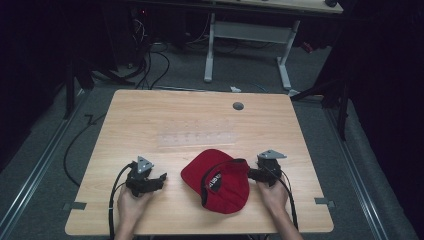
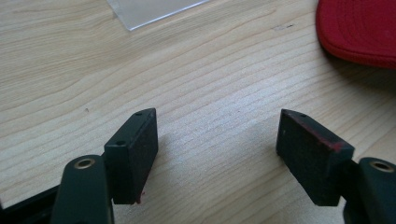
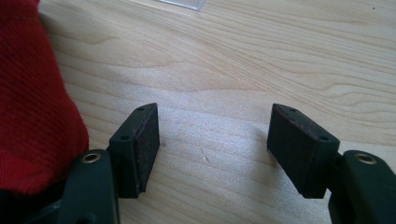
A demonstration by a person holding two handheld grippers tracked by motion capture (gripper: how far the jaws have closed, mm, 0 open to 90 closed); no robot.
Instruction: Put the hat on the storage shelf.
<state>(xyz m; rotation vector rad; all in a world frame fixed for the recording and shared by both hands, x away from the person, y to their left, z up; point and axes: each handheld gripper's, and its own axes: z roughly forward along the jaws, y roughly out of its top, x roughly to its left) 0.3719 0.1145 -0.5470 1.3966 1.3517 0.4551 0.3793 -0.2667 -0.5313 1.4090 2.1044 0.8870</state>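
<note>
High view, your red cap point(image 1: 220, 180) near the counter point(image 1: 190, 125) front edge — logo unreadable, left tongs point(image 1: 161, 178) and right tongs point(image 1: 251, 173) both wide, empty, flanking it.

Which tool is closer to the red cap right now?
Right. The right tool sits against the red cap at its right edge, jaws open over bare wood. The left tool is off to the cap's left with a strip of table between them, also open.
</note>
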